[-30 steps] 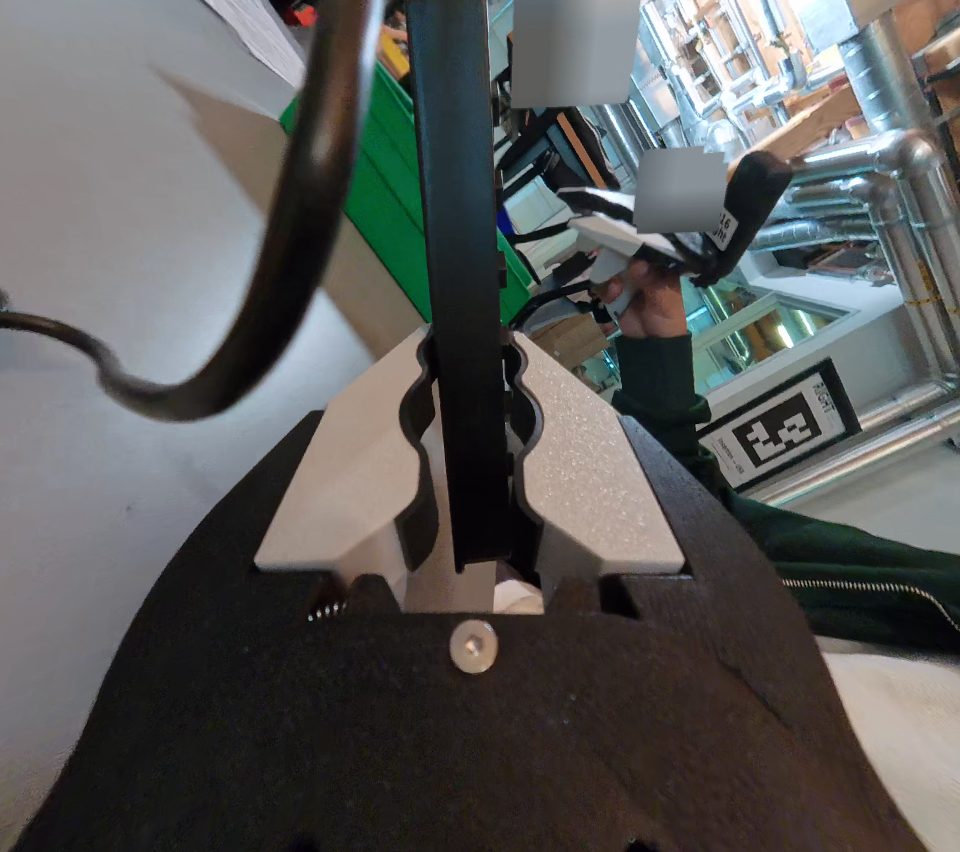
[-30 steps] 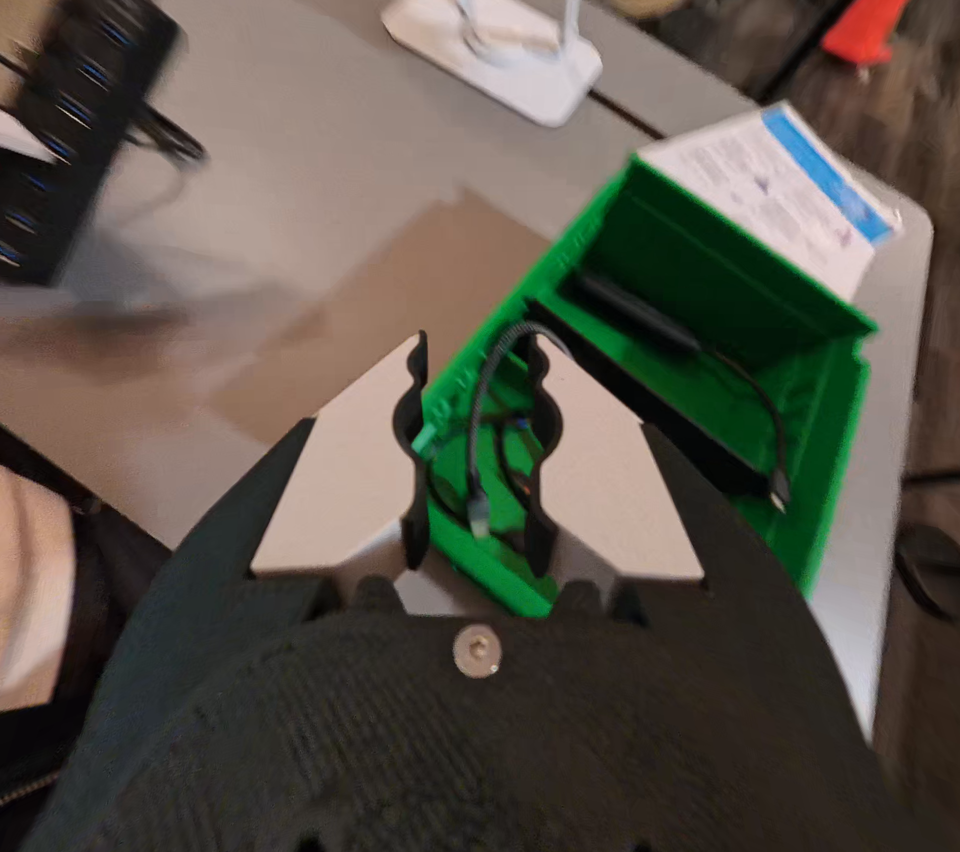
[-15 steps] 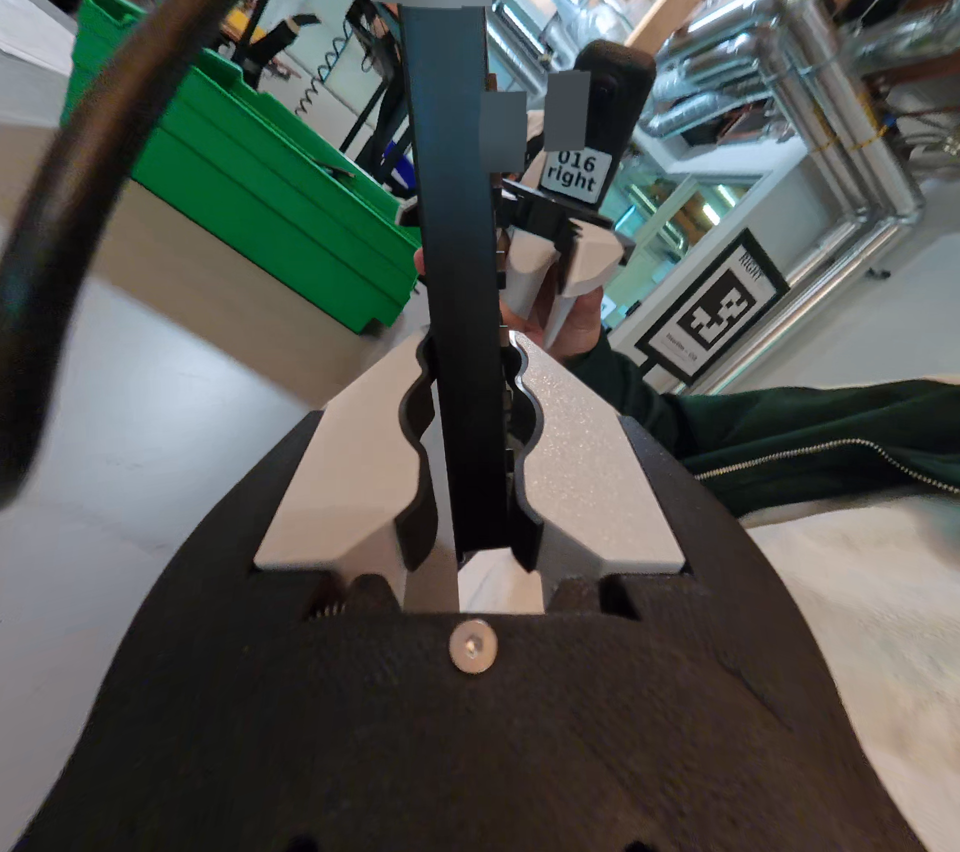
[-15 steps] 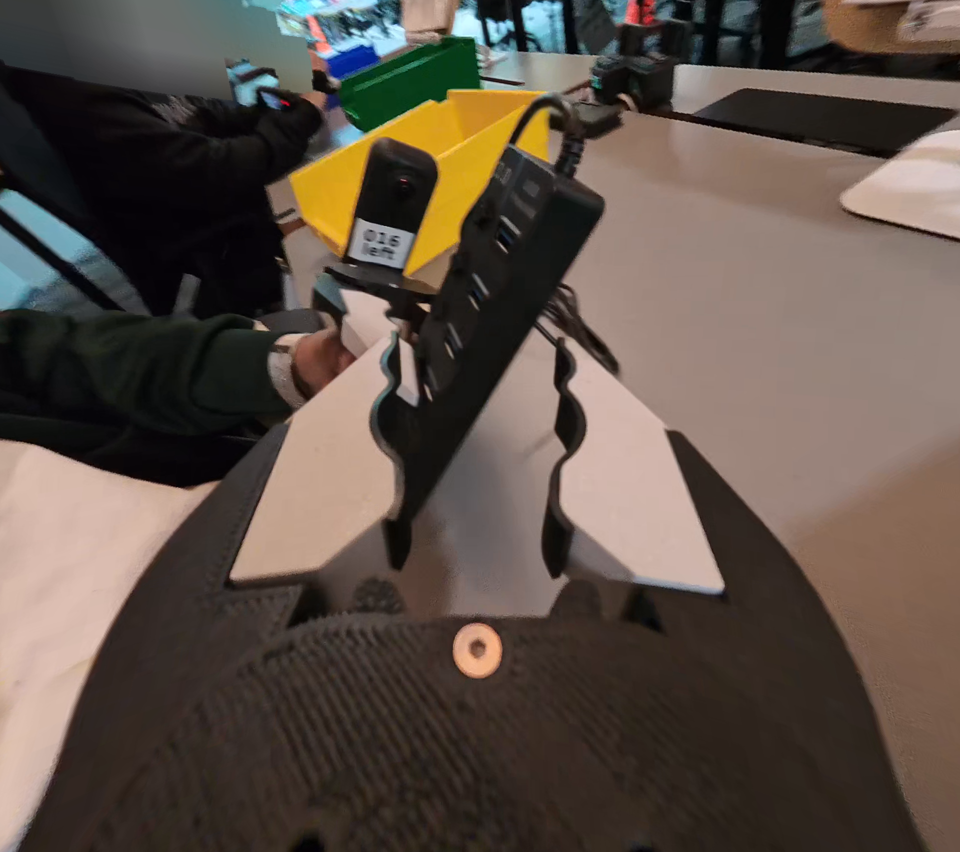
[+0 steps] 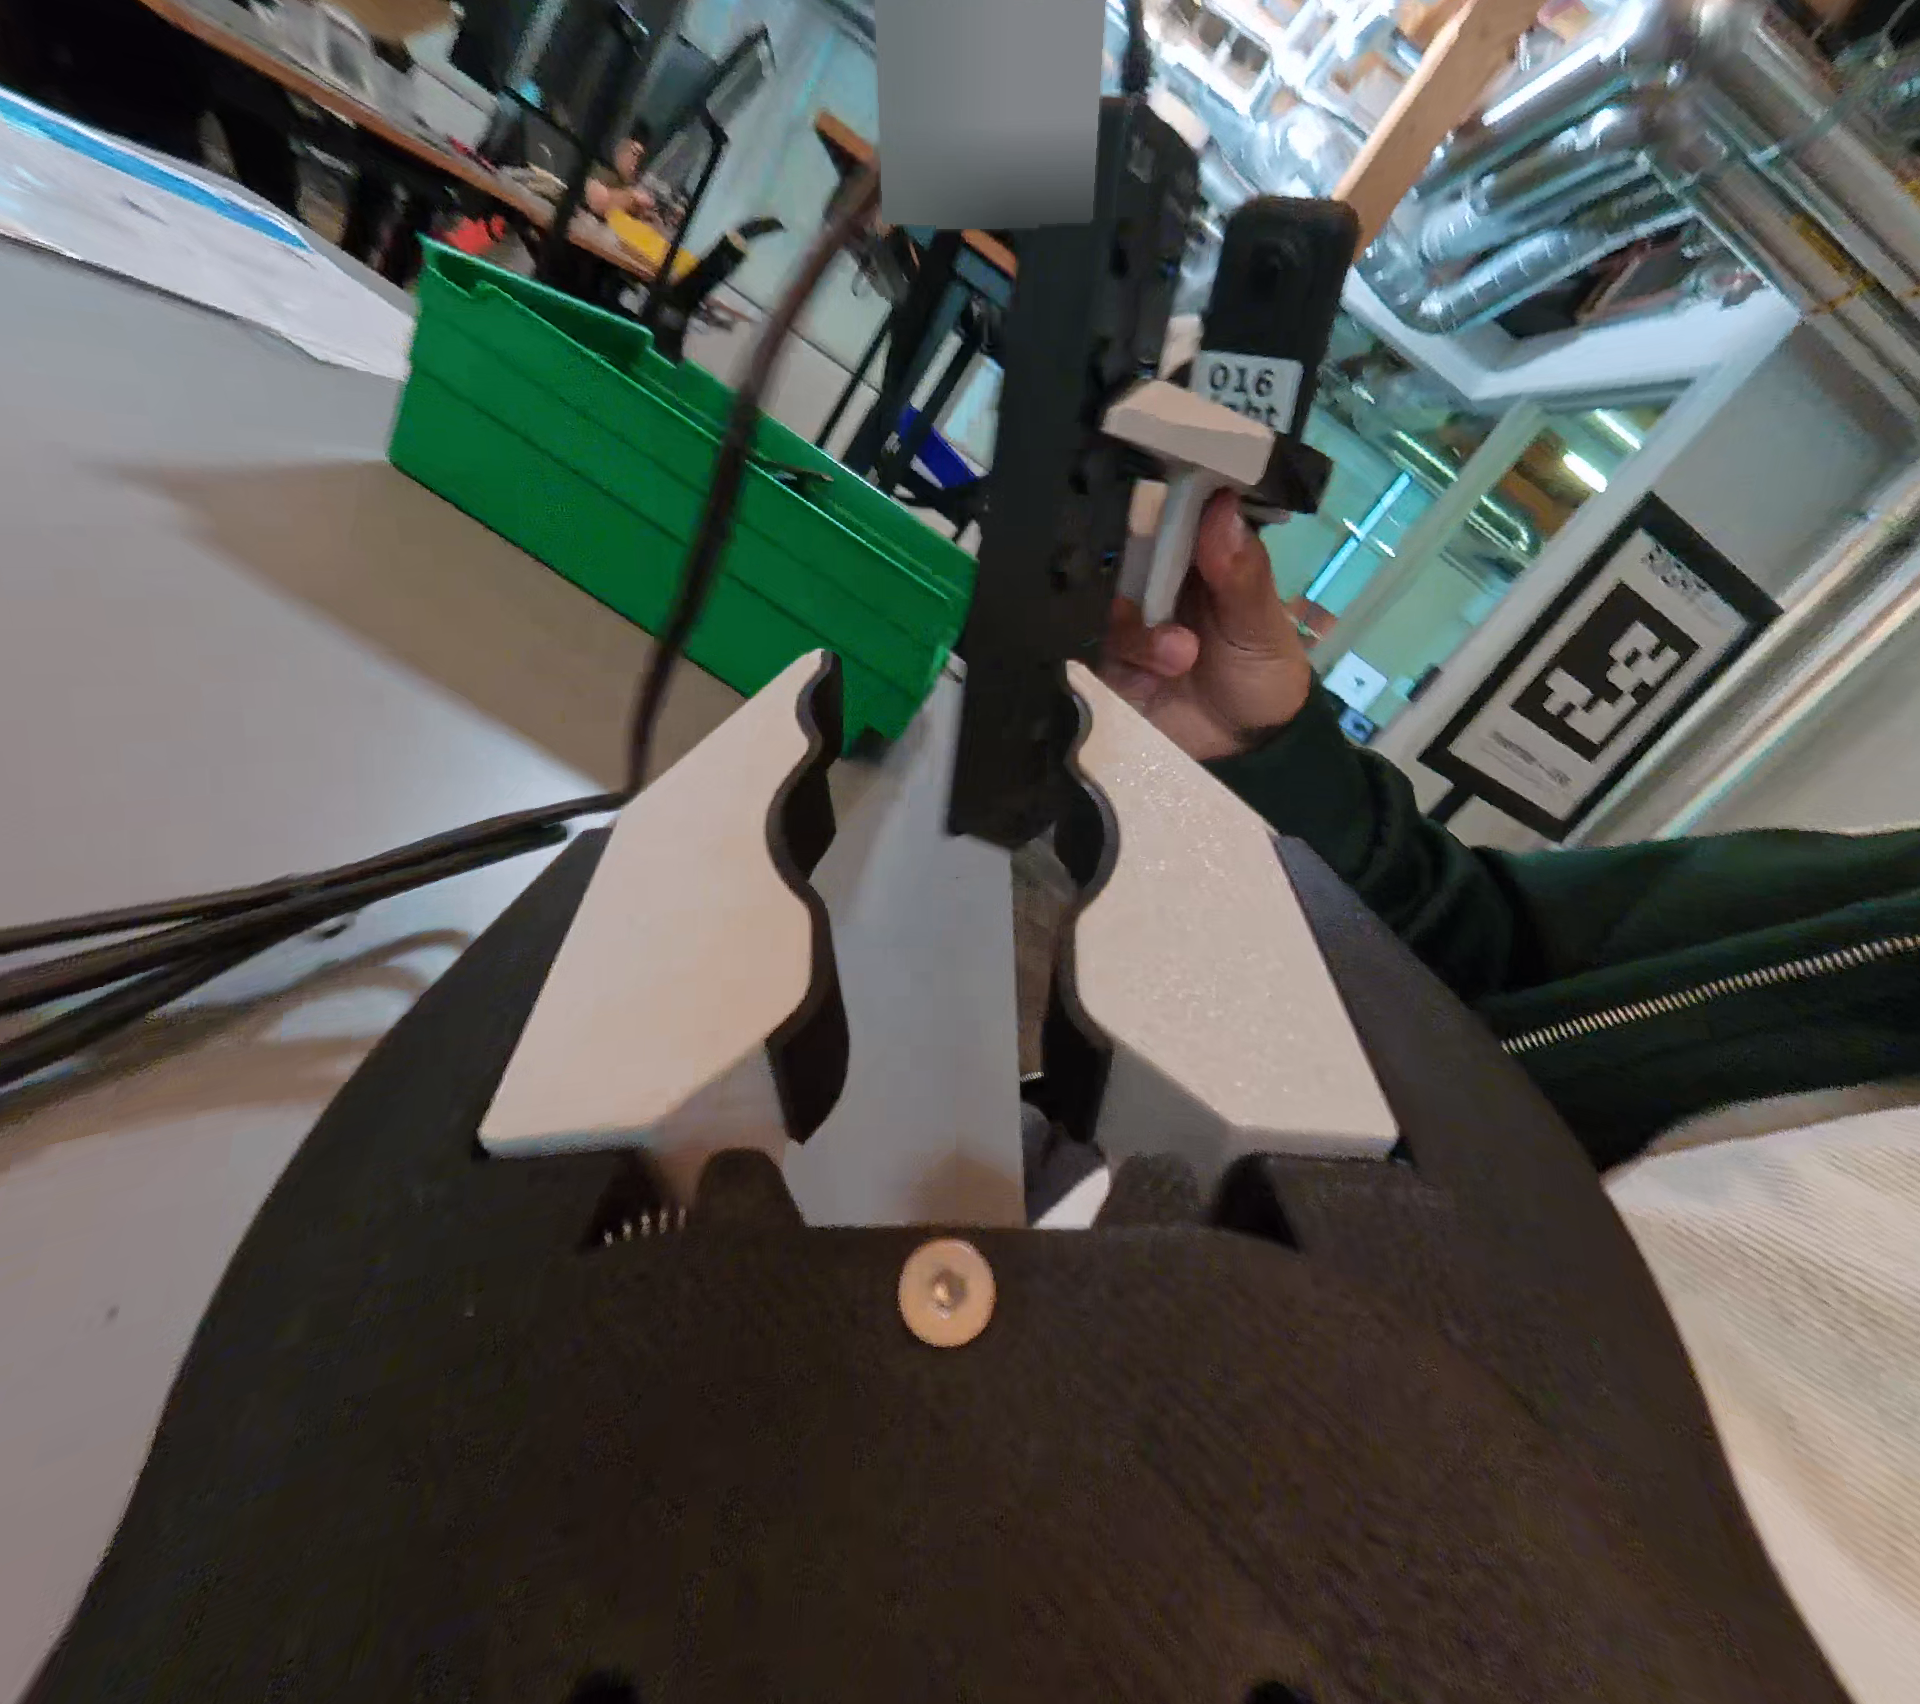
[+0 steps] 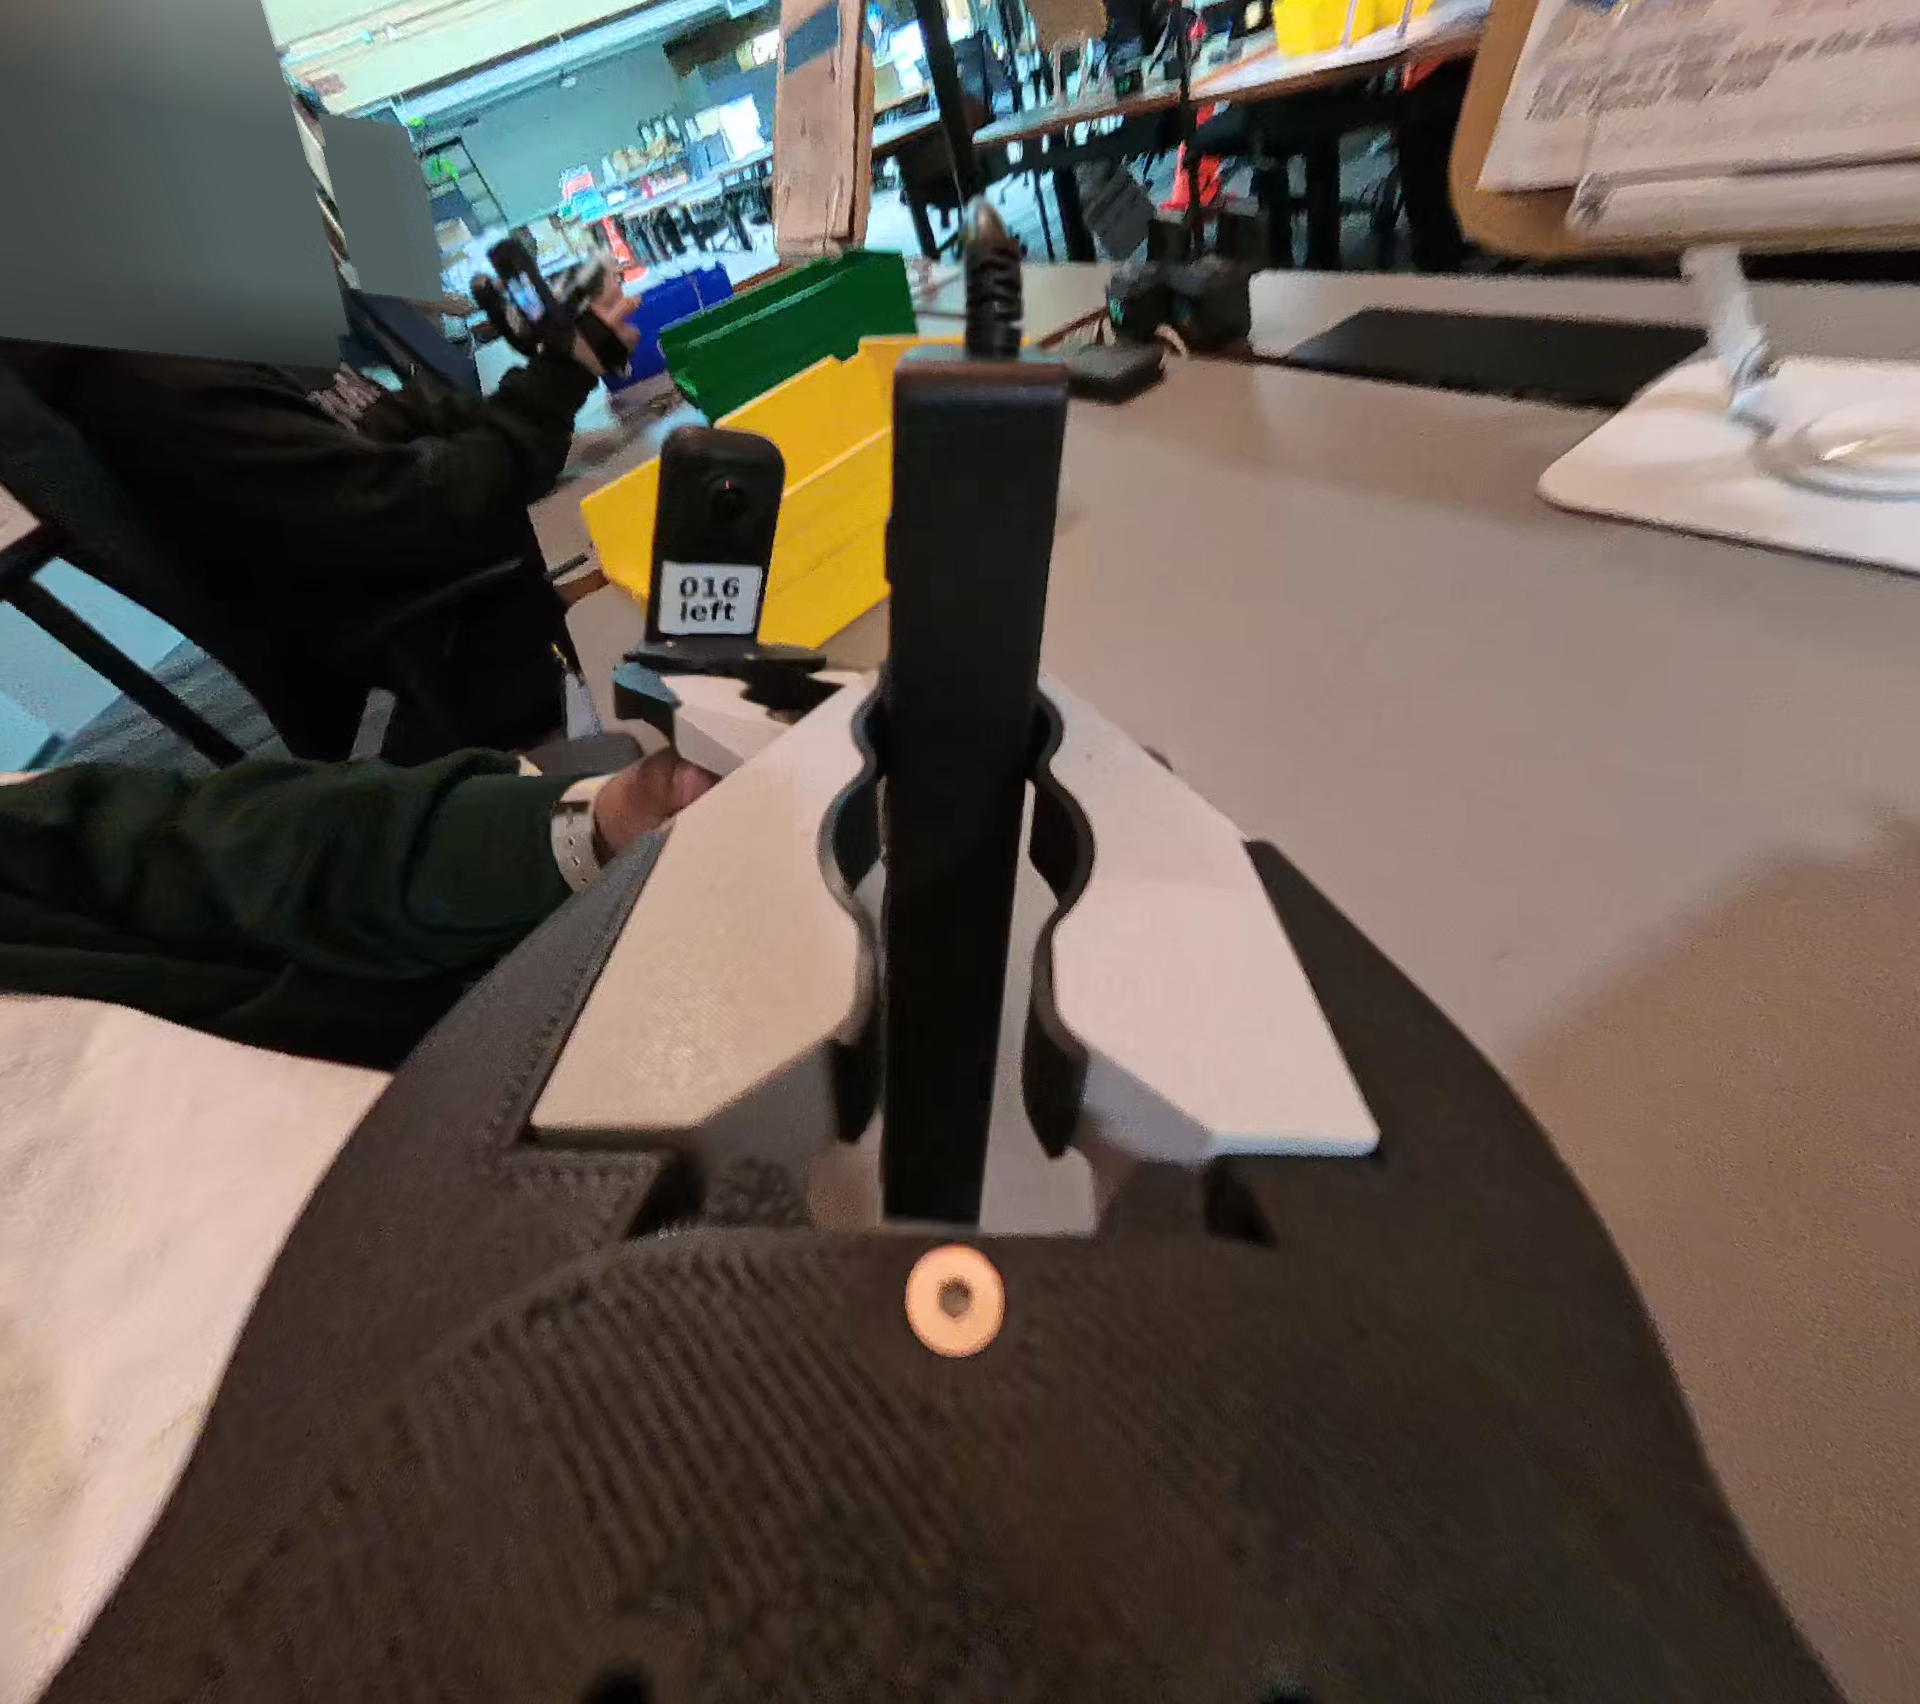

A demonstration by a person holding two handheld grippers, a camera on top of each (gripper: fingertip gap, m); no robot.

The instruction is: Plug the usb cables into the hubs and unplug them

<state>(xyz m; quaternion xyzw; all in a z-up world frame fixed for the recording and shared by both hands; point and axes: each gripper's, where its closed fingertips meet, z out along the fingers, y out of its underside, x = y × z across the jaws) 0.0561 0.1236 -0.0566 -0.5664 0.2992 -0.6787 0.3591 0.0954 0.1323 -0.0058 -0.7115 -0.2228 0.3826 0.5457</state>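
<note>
Workshop benches and ducts lie behind a grey table [image 6: 1455, 667]. Right gripper [image 6: 956, 823] is clamped on the upright black hub [image 6: 971, 719]; left gripper [image 5: 945, 761] stands parted, the hub's end just touching one finger. Likely step: handing over the hub. Next, probably fetching a cable [image 5: 717, 449]. Beyond the hub, a green bin [image 5: 644, 459]; beside it a yellow bin [image 6: 821, 501]; contents hidden.
</note>
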